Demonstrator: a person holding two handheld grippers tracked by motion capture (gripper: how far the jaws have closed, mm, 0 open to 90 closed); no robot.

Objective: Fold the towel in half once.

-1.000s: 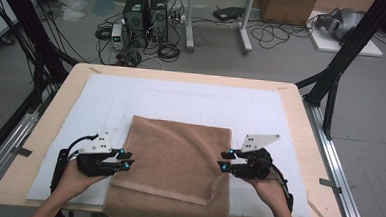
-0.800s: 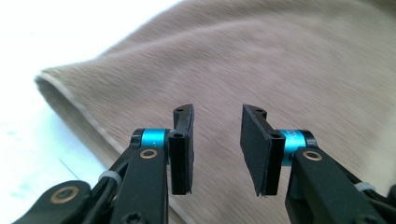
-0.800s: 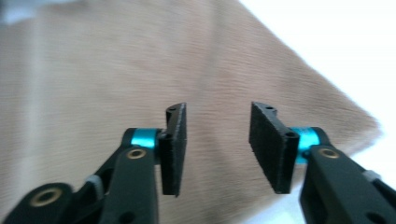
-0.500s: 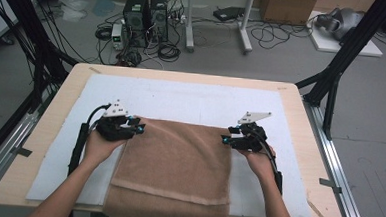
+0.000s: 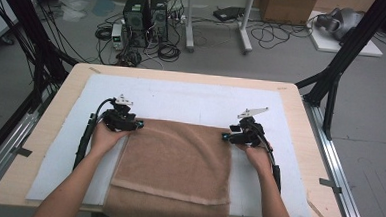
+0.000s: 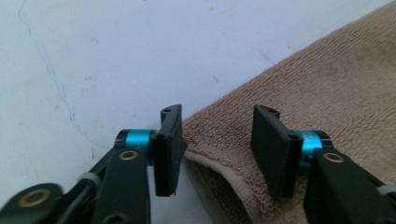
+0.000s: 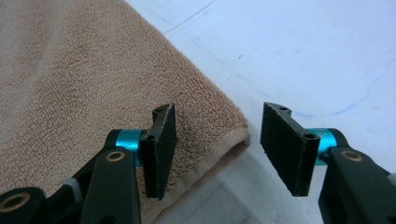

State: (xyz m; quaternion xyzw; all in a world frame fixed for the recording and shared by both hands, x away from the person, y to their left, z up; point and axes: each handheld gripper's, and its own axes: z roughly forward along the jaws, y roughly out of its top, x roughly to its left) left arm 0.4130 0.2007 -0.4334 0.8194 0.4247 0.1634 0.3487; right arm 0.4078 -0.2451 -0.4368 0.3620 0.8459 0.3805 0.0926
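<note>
A tan towel (image 5: 178, 163) lies folded on the white mat (image 5: 191, 101). My left gripper (image 5: 139, 125) sits at its far left corner and my right gripper (image 5: 224, 136) at its far right corner. In the left gripper view the left gripper (image 6: 217, 144) is open. Its jaws have just been opening, and the towel (image 6: 327, 84) corner lies loose between them. In the right gripper view the right gripper (image 7: 217, 144) is open too and has also just been opening. The towel (image 7: 84, 79) corner rests by its left pad, unpressed.
The mat covers a wooden table (image 5: 296, 109). The towel's near edge hangs over the table's front edge. Black frame poles (image 5: 343, 61) stand at both sides. Computer towers (image 5: 146, 13) and cables lie on the floor beyond.
Both grippers have moved away from the person, from the towel's sides to its far corners. Their jaws have spread apart off the cloth.
</note>
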